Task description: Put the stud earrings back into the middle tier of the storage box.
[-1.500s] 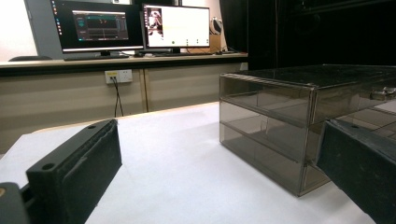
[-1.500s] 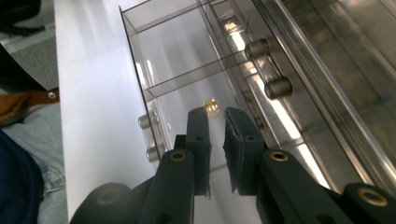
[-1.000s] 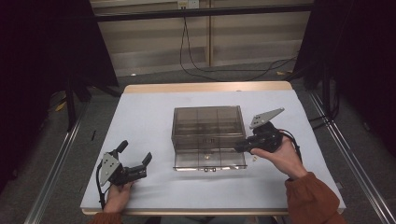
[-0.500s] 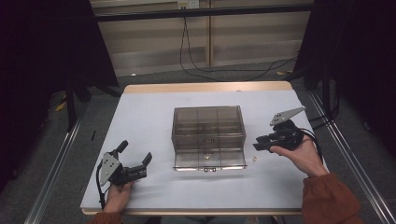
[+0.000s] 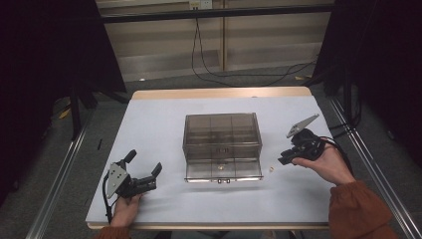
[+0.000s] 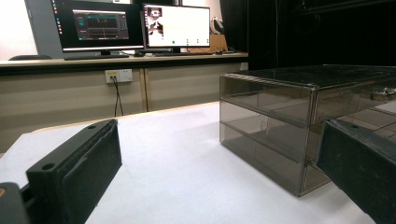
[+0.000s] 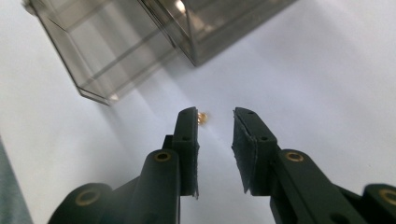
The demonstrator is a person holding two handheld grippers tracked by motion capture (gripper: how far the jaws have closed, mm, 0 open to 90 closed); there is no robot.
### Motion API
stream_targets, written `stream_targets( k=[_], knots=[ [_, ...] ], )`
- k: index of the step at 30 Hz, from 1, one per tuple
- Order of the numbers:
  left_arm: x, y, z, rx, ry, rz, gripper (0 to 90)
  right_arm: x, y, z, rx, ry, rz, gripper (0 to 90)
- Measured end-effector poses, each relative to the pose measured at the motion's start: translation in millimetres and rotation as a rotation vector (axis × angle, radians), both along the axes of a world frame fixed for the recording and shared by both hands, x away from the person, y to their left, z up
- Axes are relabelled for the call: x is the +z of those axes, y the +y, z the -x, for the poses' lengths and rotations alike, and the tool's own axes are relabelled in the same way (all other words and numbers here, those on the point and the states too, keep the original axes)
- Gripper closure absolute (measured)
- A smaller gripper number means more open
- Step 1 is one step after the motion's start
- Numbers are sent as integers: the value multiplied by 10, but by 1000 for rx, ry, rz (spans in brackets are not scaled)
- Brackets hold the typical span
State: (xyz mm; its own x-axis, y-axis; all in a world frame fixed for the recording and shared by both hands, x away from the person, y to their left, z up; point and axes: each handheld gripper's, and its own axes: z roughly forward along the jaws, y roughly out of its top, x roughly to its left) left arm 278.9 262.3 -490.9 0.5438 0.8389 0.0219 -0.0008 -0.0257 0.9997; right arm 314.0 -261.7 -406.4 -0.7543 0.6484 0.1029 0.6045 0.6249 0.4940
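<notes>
Just right of the smoky plastic drawer box (image 5: 222, 144), on the white surface (image 5: 159, 129) — a tiny brass-coloured piece (image 5: 271, 169), lying loose and apart from the box. Right tool (image 5: 284, 158) aimed down at it, jaws narrow, having just been closing, nothing between the pads; piece sitting off-centre at the tip of one jaw. Likely to be flicked aside or skidded toward the box if closed from here. Too small for such thick pads, so may also slip out on lifting. Left tool (image 5: 144, 174) resting wide apart and empty, well away — no help in stopping a roll.
</notes>
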Motion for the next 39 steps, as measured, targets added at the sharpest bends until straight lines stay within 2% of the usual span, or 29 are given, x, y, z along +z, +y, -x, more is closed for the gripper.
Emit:
stream_targets(
  k=[3,4,5,7,11,14,15,19,22,23,31,39],
  knots=[
    [0,1,-1,1,0,0,0,-46,28,-44,13,28,41,746],
    [0,0,0,1,-1,0,0,-46,28,-44,13,28,41,746],
    [0,1,-1,1,0,-1,0,-71,68,-62,19,48,74,748],
    [0,0,-1,0,1,1,0,-84,104,-83,23,58,109,748],
    [0,0,-1,0,0,3,0,-102,153,-115,27,81,148,761],
    [0,0,-2,1,0,3,0,-133,199,-149,53,95,193,769],
    [0,0,-1,0,0,2,0,-149,244,-166,70,119,213,775],
    [0,-1,-1,0,1,4,0,-171,311,-179,99,129,224,786],
    [0,-1,-1,-1,1,4,0,-208,374,-172,121,142,244,787],
    [0,-1,-1,-1,1,4,0,-234,413,-176,141,141,267,787],
    [0,0,-2,1,0,3,0,-275,527,-180,174,144,290,788],
    [0,0,-1,0,1,4,0,-351,589,-204,181,148,314,786]
  ],
)
